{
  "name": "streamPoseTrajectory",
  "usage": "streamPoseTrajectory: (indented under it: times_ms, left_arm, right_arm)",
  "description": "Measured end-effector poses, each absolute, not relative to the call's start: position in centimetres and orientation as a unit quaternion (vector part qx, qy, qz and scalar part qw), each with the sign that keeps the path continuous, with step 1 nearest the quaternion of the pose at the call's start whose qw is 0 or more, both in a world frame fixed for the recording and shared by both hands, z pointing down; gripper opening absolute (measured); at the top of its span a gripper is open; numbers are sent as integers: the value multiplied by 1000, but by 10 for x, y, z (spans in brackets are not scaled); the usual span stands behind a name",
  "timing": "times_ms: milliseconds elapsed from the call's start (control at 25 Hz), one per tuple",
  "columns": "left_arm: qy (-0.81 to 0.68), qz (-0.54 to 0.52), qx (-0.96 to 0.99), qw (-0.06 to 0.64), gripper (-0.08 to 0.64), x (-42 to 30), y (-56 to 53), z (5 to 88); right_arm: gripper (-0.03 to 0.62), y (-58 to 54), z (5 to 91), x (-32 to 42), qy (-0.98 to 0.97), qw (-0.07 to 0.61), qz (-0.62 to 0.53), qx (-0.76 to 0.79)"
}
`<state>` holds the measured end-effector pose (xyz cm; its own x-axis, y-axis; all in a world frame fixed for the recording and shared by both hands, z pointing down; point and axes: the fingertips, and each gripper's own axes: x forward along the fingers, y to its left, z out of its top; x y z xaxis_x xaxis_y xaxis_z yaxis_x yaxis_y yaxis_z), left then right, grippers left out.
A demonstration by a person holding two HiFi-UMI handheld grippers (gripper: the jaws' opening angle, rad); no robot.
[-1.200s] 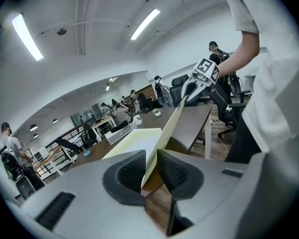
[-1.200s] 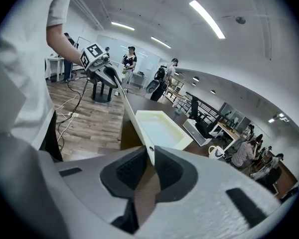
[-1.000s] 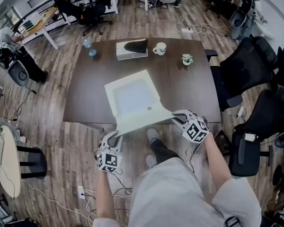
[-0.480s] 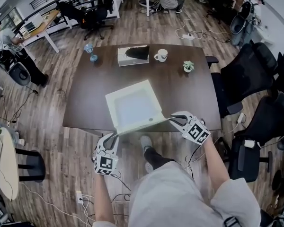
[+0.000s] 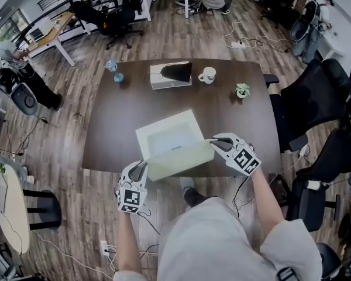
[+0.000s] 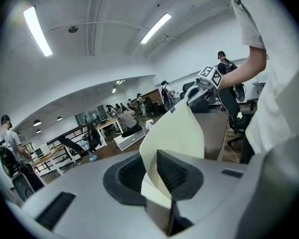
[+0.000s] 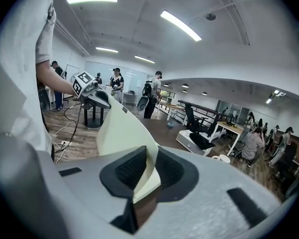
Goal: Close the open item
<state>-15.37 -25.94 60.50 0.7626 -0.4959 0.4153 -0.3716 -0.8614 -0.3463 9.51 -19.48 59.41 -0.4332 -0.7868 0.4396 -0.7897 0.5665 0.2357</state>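
A cream flat box (image 5: 165, 132) lies open on the dark table (image 5: 114, 119), near its front edge. Its hinged lid (image 5: 180, 158) stands tilted up over the box's front side. My left gripper (image 5: 141, 167) is shut on the lid's left corner, my right gripper (image 5: 213, 142) on the right corner. In the left gripper view the lid (image 6: 177, 133) runs from between the pads of my left gripper (image 6: 152, 176) across to the right gripper (image 6: 202, 86). In the right gripper view the lid's sheet (image 7: 120, 133) is pinched in my right gripper (image 7: 147, 171), with the left gripper (image 7: 92, 96) at its far end.
At the table's far side stand a grey case (image 5: 171, 75), a white mug (image 5: 208, 74), a small potted plant (image 5: 242, 90) and a blue glass object (image 5: 113, 70). Black office chairs (image 5: 316, 98) crowd the right side. People sit at desks beyond.
The lid hung out flat past the table's front edge; now it is swung up over the box. Both grippers moved forward with it, toward the table.
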Motion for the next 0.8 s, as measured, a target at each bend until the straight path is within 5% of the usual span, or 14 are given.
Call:
streamPoseTrajectory:
  times_ms: [800]
  left_arm:
    - [278, -307, -910, 39, 60, -134, -375, 658]
  right_arm:
    - [61, -323, 639, 117, -844, 307, 18, 439]
